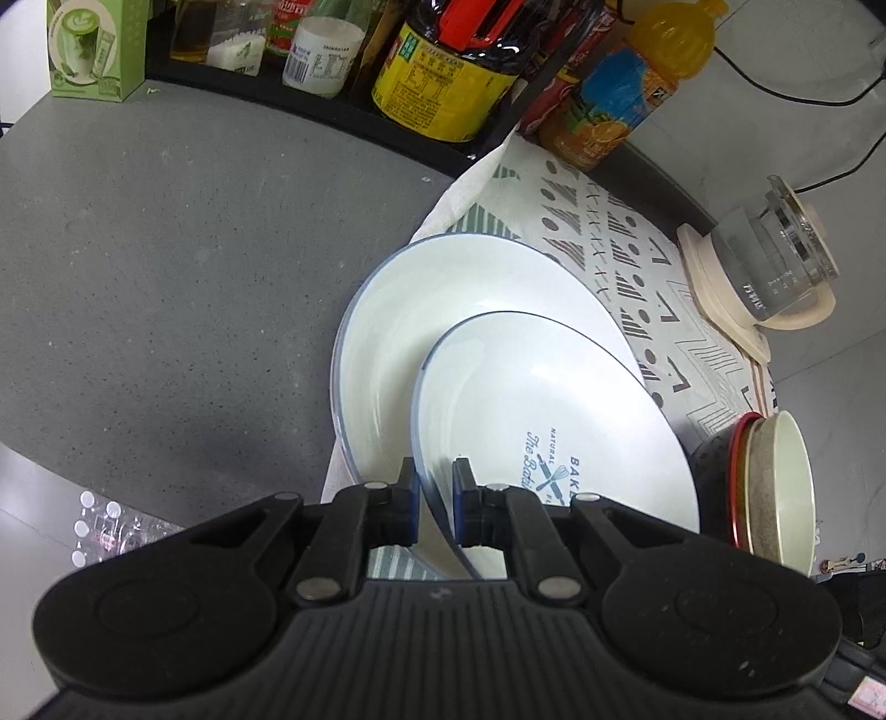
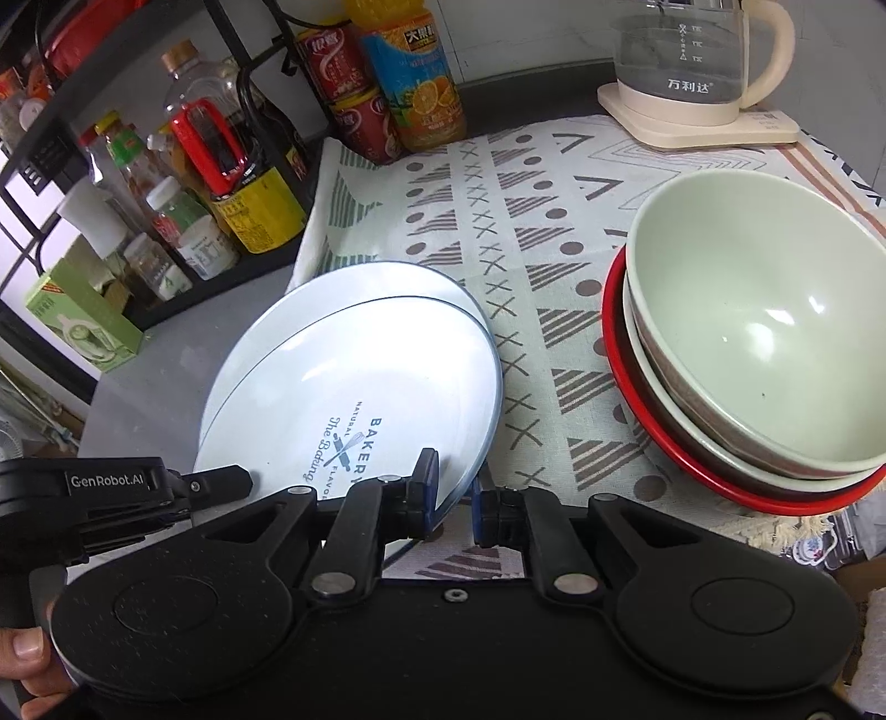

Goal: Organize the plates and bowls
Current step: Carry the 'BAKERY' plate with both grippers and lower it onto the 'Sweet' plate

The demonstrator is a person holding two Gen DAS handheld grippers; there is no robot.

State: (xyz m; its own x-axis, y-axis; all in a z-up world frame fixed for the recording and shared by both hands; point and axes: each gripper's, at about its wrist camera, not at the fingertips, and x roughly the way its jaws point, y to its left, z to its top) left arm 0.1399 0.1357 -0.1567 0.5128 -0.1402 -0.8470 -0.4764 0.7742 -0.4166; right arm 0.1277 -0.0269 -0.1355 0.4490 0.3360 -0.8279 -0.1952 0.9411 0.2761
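Observation:
A white plate printed "BAKERY" [image 1: 554, 410] [image 2: 354, 376] lies tilted on top of a larger white plate with a blue rim [image 1: 432, 299] [image 2: 343, 279]. Both rest at the left edge of a patterned cloth [image 2: 554, 232]. My left gripper [image 1: 436, 498] is shut on the near rim of the printed plate. My right gripper [image 2: 454, 504] is shut on the same plate's rim further to the right. A stack of bowls [image 2: 764, 332] [image 1: 775, 487], pale green on top and red-rimmed at the bottom, stands on the cloth to the right.
A black rack of sauce bottles and jars [image 2: 221, 183] runs along the back left, with an orange juice bottle [image 2: 421, 83] beside it. A glass kettle on a cream base [image 2: 692, 72] stands at the back right. A green carton [image 1: 88, 50] sits on the grey counter [image 1: 166, 277].

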